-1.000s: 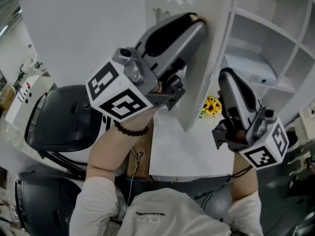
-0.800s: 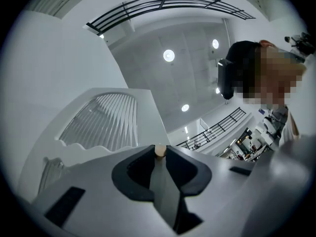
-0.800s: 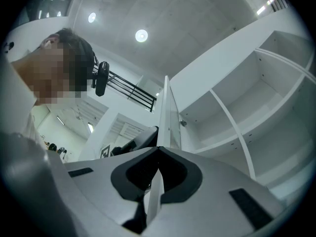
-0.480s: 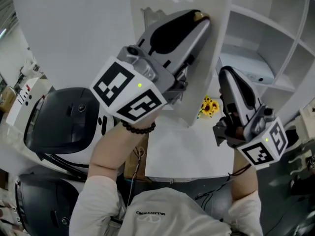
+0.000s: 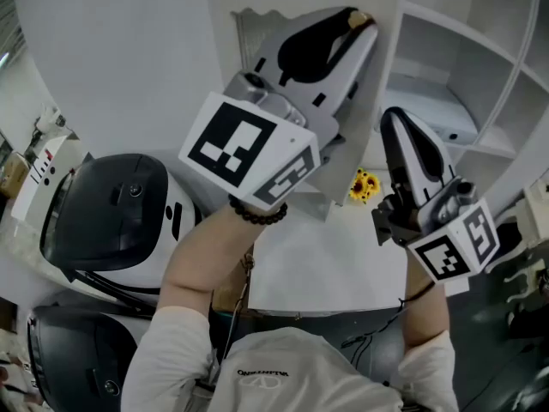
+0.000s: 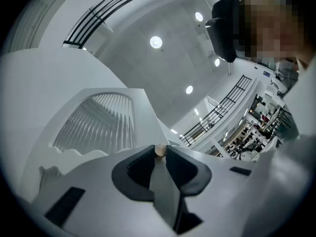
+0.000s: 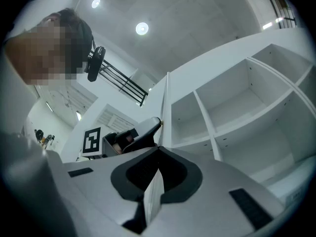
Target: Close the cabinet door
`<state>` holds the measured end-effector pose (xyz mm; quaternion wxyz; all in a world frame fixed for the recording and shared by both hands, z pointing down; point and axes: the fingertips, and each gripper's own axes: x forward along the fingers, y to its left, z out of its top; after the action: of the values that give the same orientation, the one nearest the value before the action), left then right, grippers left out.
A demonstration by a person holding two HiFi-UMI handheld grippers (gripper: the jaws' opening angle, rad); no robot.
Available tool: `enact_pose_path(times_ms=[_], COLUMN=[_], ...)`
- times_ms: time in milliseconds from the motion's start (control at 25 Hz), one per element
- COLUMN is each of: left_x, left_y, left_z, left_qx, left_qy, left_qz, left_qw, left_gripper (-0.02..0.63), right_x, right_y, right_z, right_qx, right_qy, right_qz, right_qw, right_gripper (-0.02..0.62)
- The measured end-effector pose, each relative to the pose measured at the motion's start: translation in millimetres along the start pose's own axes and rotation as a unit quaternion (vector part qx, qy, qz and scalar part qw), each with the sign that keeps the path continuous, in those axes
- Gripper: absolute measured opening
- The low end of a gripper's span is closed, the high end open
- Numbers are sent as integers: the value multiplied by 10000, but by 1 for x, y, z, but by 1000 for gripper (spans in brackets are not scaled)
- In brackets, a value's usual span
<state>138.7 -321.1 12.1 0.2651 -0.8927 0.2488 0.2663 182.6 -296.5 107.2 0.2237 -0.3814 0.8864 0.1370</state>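
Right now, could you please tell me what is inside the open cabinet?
Only bare white shelves show in the cabinet; every compartment in view looks empty. The right tongs cover part of the lower compartments, so what lies there cannot be seen.

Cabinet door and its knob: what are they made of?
The door: flat white, matte, with a ribbed panel set in; likely painted wood or board. The knob: small, beige, smooth; wood or plastic, can't tell.
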Motion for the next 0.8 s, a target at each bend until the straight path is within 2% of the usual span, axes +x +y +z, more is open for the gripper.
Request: enact_pose_path(times_ms=[240,800], left_x=[17,46], left_y=[3,12], left_z=[-17,-46], left_qx=[227,590], left_qy=[83,394], left_qz=[96,136], left_qw=[9997,9974], left_gripper=[74,77], right_x=[0,13], right_y=[-24,-59], right_z=[-8,-31], right_qx=[-177,-114], right_qy=[37,110], right_qz=[-300,-454], right_qw=[9994,9988], right_gripper=[9,9])
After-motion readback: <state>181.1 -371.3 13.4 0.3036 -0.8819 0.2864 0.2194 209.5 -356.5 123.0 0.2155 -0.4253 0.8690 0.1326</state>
